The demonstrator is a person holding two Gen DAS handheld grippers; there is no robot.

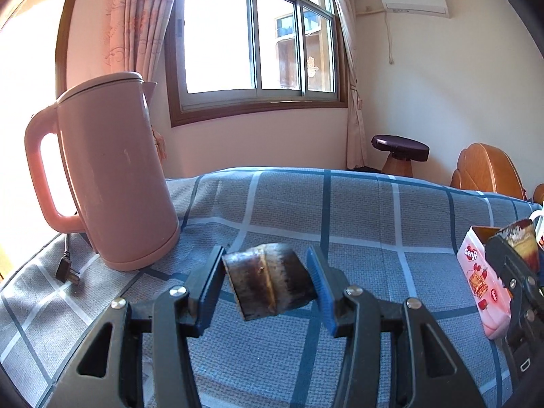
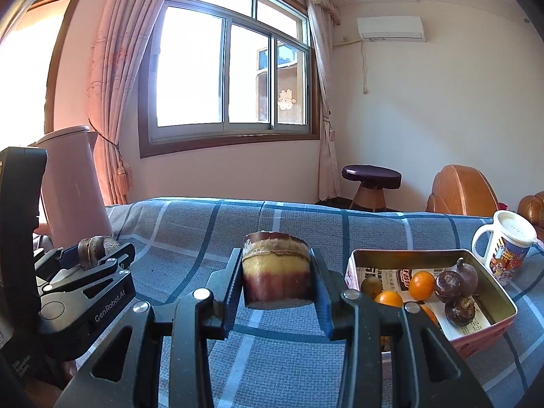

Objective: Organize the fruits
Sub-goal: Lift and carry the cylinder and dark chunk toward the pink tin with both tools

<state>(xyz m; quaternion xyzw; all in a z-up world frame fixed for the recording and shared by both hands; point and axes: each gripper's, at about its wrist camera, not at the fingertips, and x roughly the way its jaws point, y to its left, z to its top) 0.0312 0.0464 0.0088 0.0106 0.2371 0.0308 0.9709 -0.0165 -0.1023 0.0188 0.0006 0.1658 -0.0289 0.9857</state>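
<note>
My left gripper (image 1: 267,267) is shut on a short dark sugarcane piece (image 1: 272,287), held tilted above the blue checked cloth (image 1: 357,224). My right gripper (image 2: 277,267) is shut on a second sugarcane piece (image 2: 275,280), yellow and purple, held upright. To its right stands an open pink tin (image 2: 493,321) holding small oranges (image 2: 421,285), a kiwi (image 2: 371,285) and dark round bulbs (image 2: 448,285). In the left wrist view the pink tin (image 1: 476,272) shows at the right edge, partly hidden by the right gripper (image 1: 510,258). In the right wrist view the left gripper (image 2: 98,255) is at the far left.
A pink kettle (image 1: 112,176) stands at the table's left, its black plug (image 1: 68,268) lying on the cloth. A white printed mug (image 2: 506,248) with a lid sits behind the tin. Beyond the table are a dark stool (image 2: 371,178), brown chairs (image 2: 459,190) and a window.
</note>
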